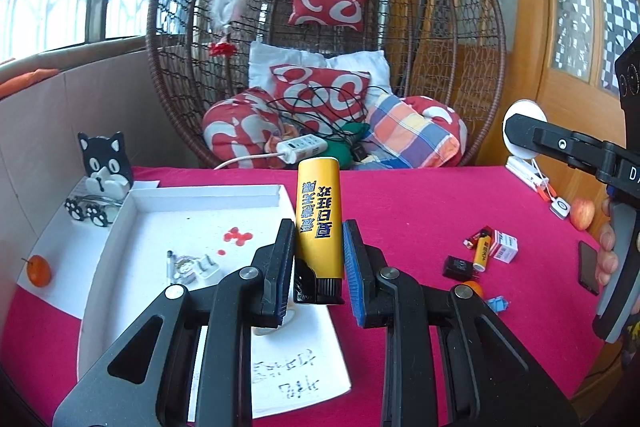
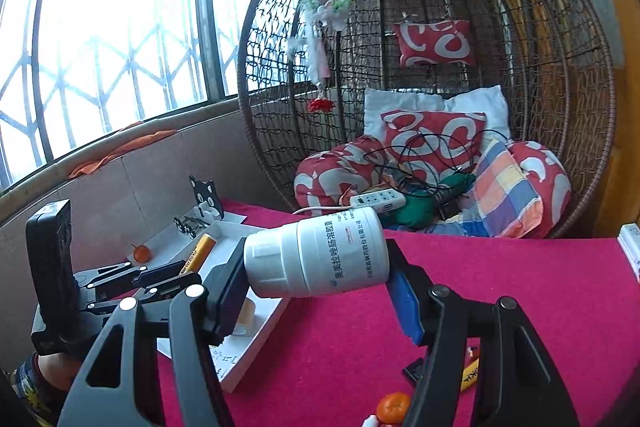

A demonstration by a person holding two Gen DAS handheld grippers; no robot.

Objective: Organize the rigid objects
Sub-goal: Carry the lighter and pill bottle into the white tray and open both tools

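My left gripper [image 1: 318,267] is shut on a yellow lighter [image 1: 320,219], upright with its black head down, held above the right edge of the white tray [image 1: 120,227]. The tray holds keys and a white charger [image 1: 192,267]. My right gripper [image 2: 320,291] is shut on a white medicine bottle [image 2: 320,255], lying sideways with its cap to the left, above the red table [image 2: 520,287] beside the tray [image 2: 256,343]. The left gripper with the lighter [image 2: 198,253] shows at the left of the right wrist view.
On the red cloth at right lie another yellow lighter [image 1: 482,253], a small white box [image 1: 505,246], a black box [image 1: 456,267], a small orange [image 1: 472,287], an apple [image 1: 582,213] and a phone [image 1: 589,267]. A cat-shaped holder [image 1: 105,163] and an orange [image 1: 39,270] sit left. A wicker chair [image 1: 328,39] stands behind.
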